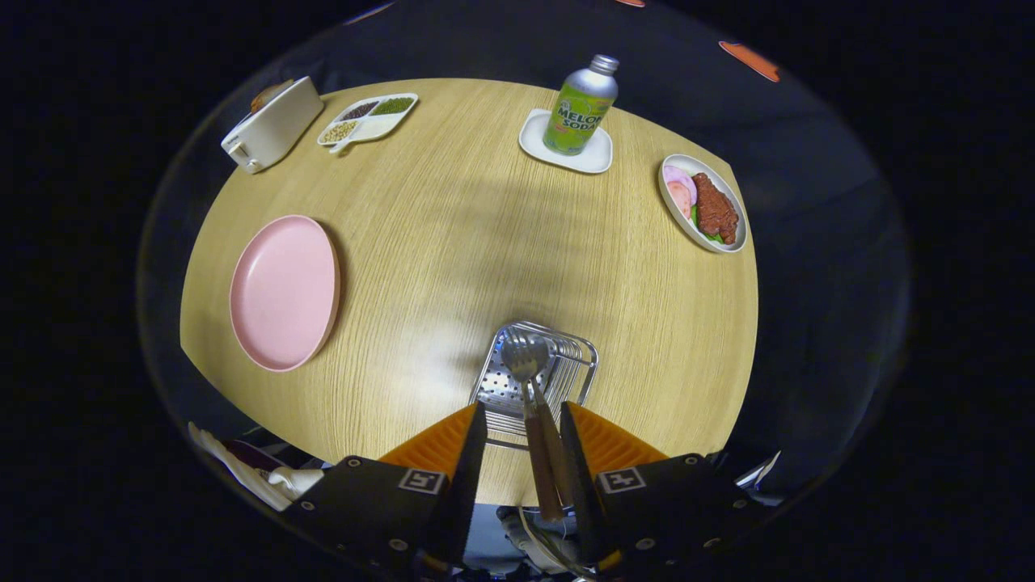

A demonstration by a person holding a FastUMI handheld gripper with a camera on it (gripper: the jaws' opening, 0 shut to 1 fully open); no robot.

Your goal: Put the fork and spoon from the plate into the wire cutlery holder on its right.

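Steel spoon (525, 356) (wooden handle) stands in wire holder (578, 356); hand-held gripper (523, 420) released.

I read this as a mock dining setup inside a dark recording booth: a round wooden table (453, 242) carries a toaster (271, 125), a soda bottle (580, 105), a plate of food (702, 204) and a pink plate (283, 291), against black cloth walls.

table (453, 234) centre lay bare | cutlery holder (538, 376) with utensils (527, 364) stood between the spread tool (524, 420) fingers | pink plate (283, 291) blocked the left
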